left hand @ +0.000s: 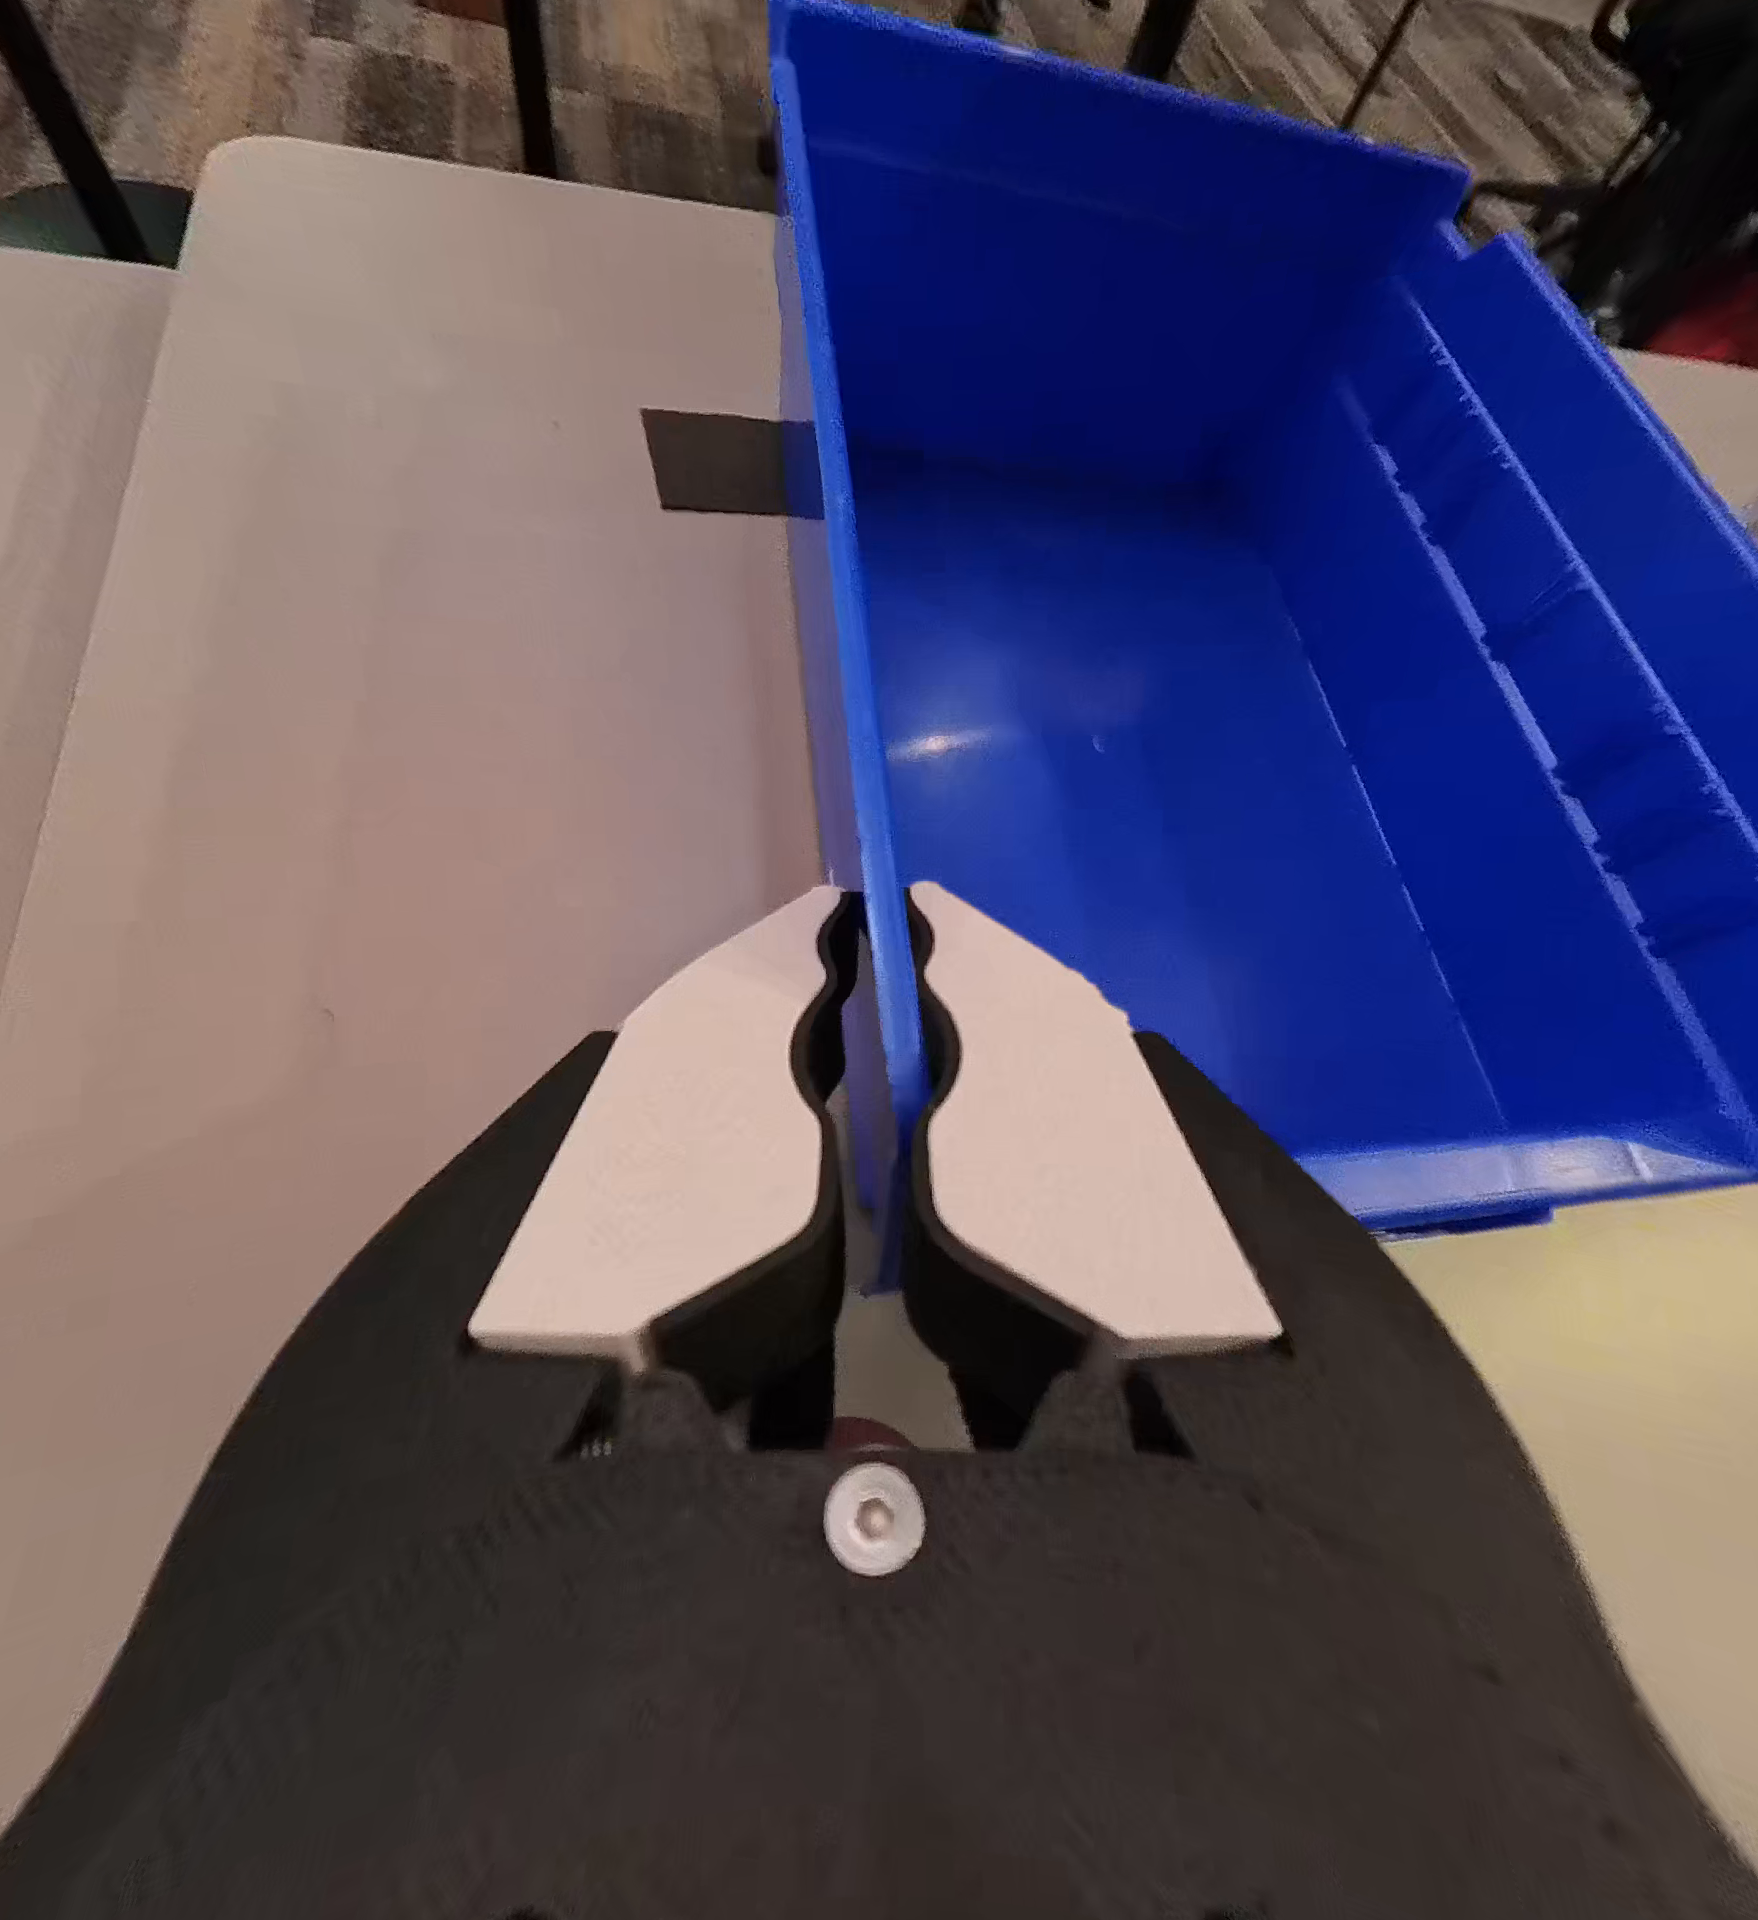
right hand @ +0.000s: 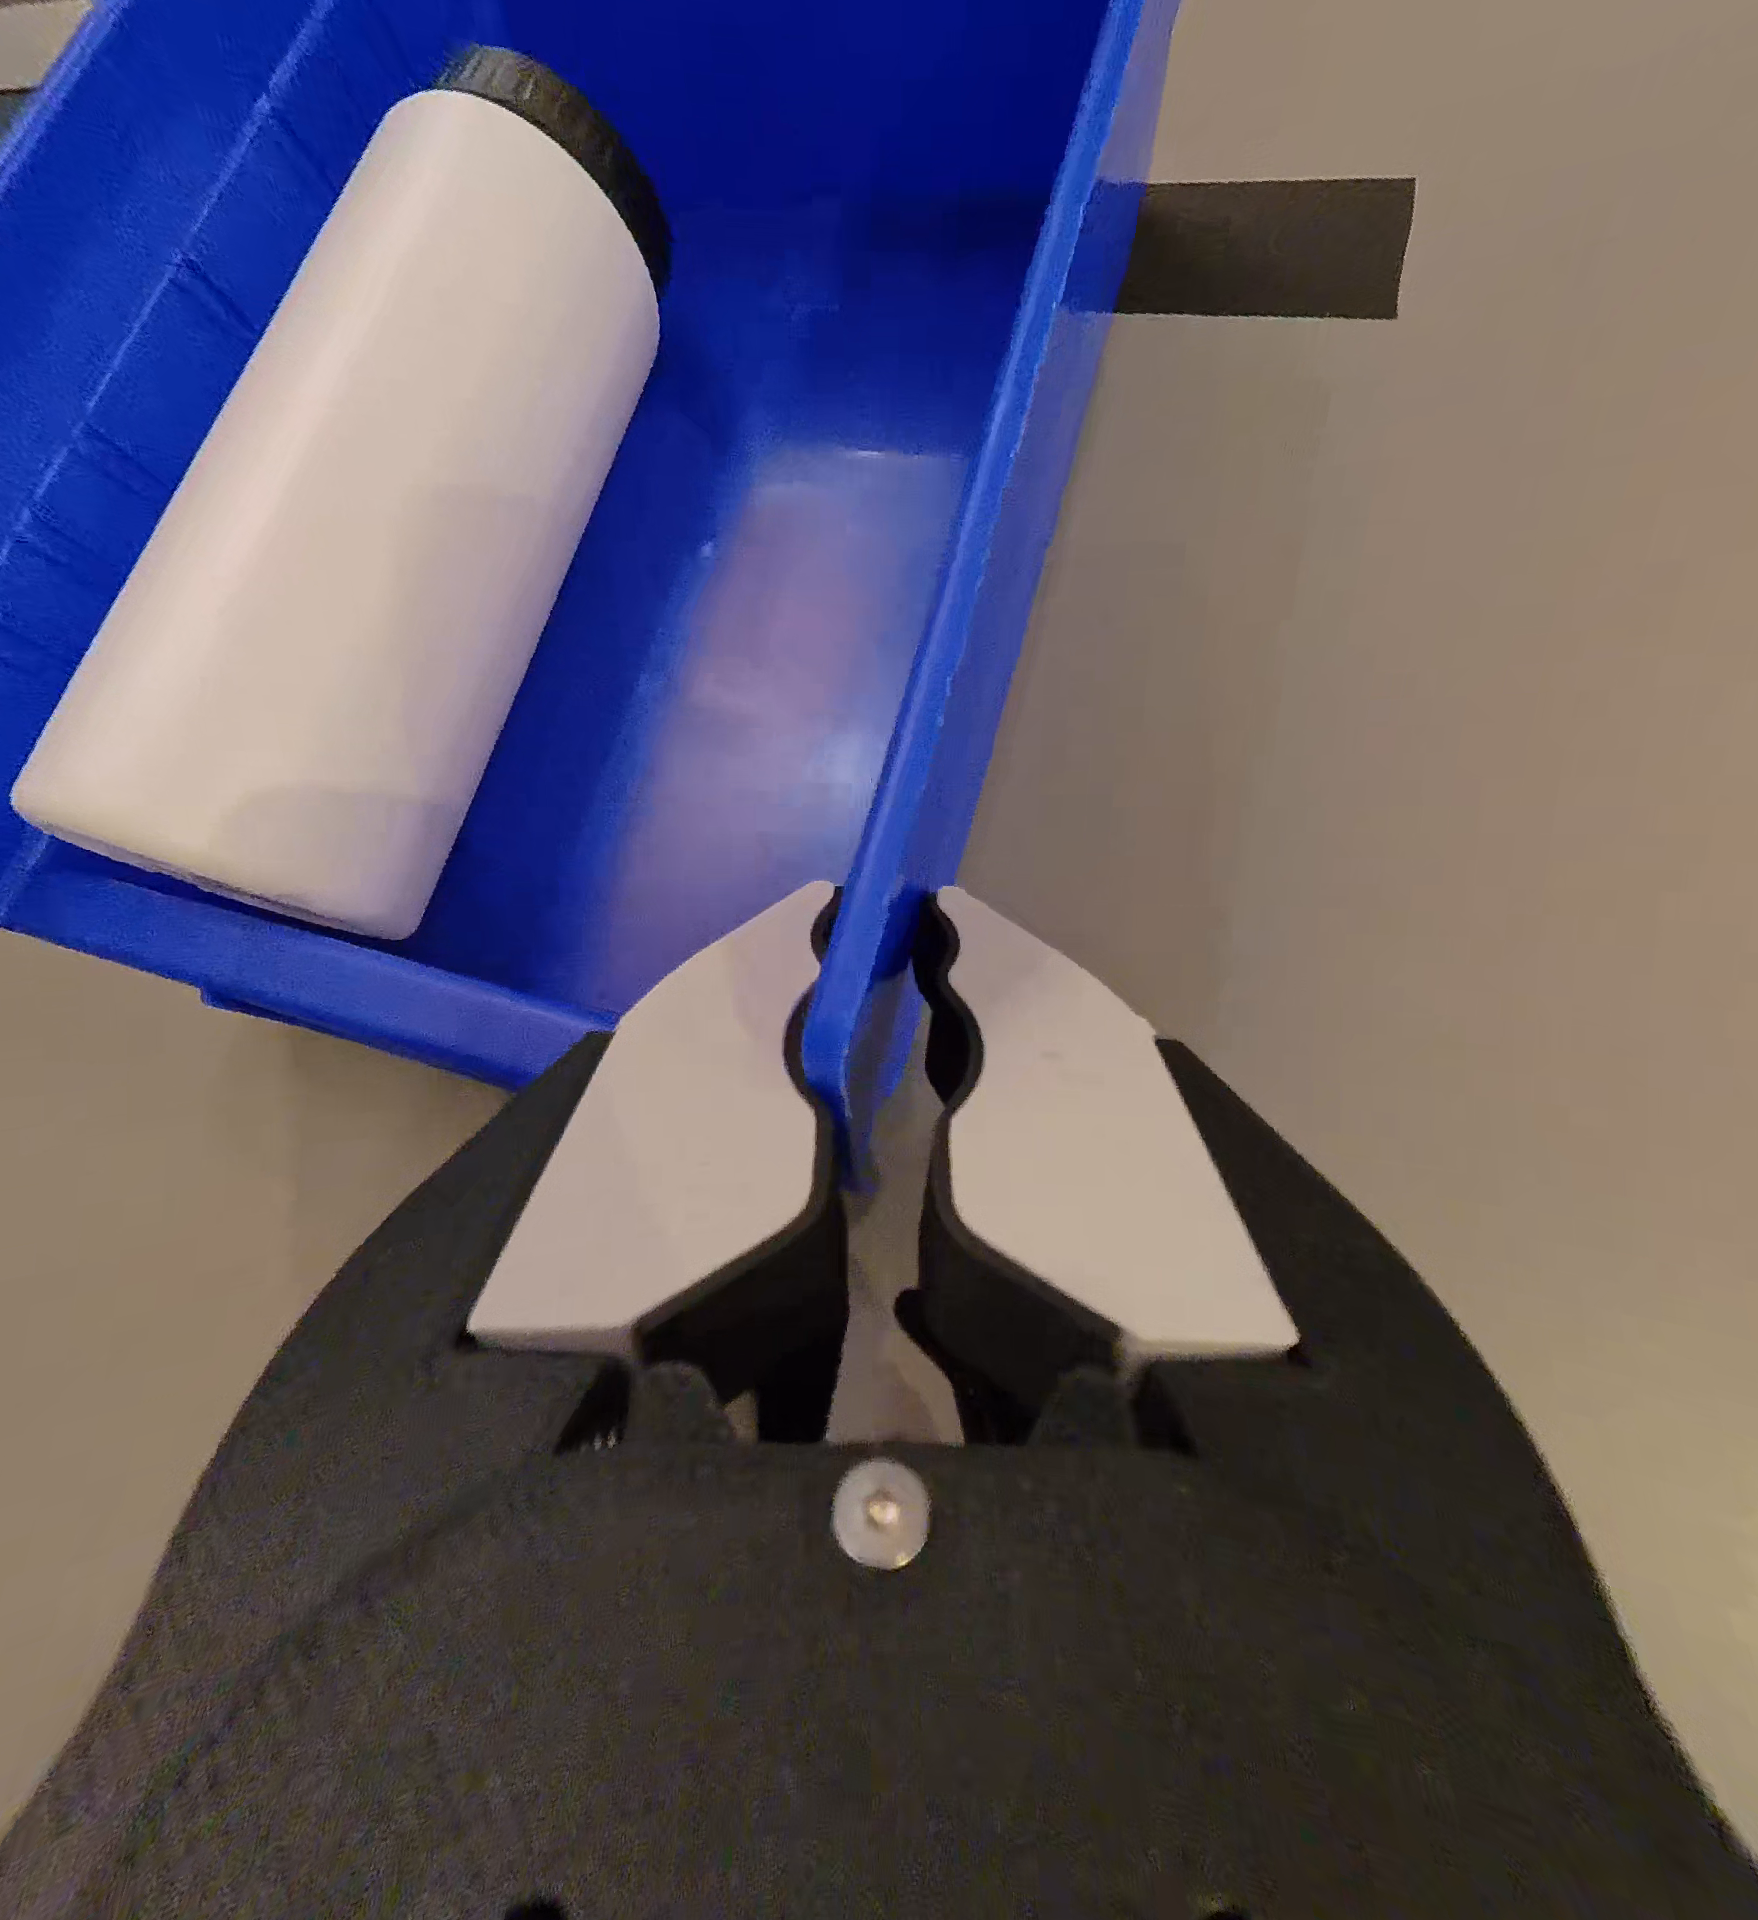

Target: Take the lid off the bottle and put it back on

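1. The left claw [left hand: 880, 904] sits at the lower centre of the left wrist view, its 2 fingers closed on the thin side wall of the blue bin [left hand: 1114, 644]. The wall runs straight up between the pads, so the grip is on the rim, not on anything inside.

2. The right claw [right hand: 880, 904] does the same in the right wrist view: clamped on a bin wall [right hand: 1000, 520] that rises from the lower centre toward the upper middle of the frame. With 2 walls pinched, the bin looks to be held for moving or steadying; whether it rests on the counter [right hand: 1426, 727] or is lifted I cannot tell.

3. The bottle [right hand: 335, 520] lies on its side inside the bin, filling the upper left of the right wrist view. Its white body rests against the far bin wall and its base is near the low front lip.

4. The black lid [right hand: 584, 145] is on the bottle, pointing to the top of the frame. Judging by that, the uncapping has not begun.

5. Black tape [right hand: 1270, 249] lies on the counter at the upper right, running under the bin wall; another strip [left hand: 719, 462] shows left of the bin in the left wrist view. They probably mark where the bin belongs.

6. In the left wrist view the visible bin floor is bare; the bottle is outside that frame.

7. Neither claw is free for the bottle until a wall is released.
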A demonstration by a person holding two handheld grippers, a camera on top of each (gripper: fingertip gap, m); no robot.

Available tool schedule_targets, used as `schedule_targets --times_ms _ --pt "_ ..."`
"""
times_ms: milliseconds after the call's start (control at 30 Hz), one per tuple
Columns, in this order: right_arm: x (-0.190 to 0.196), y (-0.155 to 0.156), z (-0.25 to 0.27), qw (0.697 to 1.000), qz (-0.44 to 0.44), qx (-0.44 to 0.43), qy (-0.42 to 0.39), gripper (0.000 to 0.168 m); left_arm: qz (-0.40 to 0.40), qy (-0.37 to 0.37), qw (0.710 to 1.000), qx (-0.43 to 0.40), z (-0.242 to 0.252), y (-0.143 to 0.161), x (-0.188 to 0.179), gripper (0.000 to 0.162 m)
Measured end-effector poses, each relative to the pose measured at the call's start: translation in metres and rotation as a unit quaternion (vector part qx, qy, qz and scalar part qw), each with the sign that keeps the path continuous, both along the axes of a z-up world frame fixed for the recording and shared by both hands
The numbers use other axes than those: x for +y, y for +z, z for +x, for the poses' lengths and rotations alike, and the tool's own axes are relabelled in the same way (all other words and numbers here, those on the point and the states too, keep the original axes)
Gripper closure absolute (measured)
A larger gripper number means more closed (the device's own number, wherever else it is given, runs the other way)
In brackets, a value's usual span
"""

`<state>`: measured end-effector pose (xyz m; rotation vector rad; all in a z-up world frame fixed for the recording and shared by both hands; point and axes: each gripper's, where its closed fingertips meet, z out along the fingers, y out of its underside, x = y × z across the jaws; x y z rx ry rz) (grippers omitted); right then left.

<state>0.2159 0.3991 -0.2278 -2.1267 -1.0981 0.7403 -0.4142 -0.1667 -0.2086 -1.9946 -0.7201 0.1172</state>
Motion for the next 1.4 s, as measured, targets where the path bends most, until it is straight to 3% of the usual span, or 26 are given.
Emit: schedule_targets --times_ms 300,633,867,1033,1367,1400 --pt "-0.034 0.000 0.015 0.996 -0.018 0.003 0.084 0.158 -0.030 -0.156 0.987 -0.025 0.048 -0.002 -0.044 0.155" --pt "-0.099 0.000 0.017 0.971 -0.050 0.011 0.235 0.162 -0.015 -0.396 0.916 -0.062 0.174 -0.001 -0.090 0.154" --pt "-0.142 0.000 -0.021 0.950 -0.066 0.009 0.305 0.162 0.002 -0.500 0.864 -0.061 0.272 0.000 -0.070 0.154" --pt "-0.164 0.000 -0.065 0.935 -0.071 0.011 0.347 0.161 -0.023 -0.564 0.824 -0.060 0.316 -0.001 -0.059 0.154" --pt "-0.219 -0.002 -0.184 0.904 -0.072 0.001 0.421 0.160 -0.022 -0.596 0.802 -0.036 0.364 0.000 -0.021 0.154" --pt "-0.222 -0.003 -0.197 0.908 -0.060 -0.006 0.414 0.153 -0.030 -0.594 0.803 -0.043 0.368 0.000 -0.017 0.153"
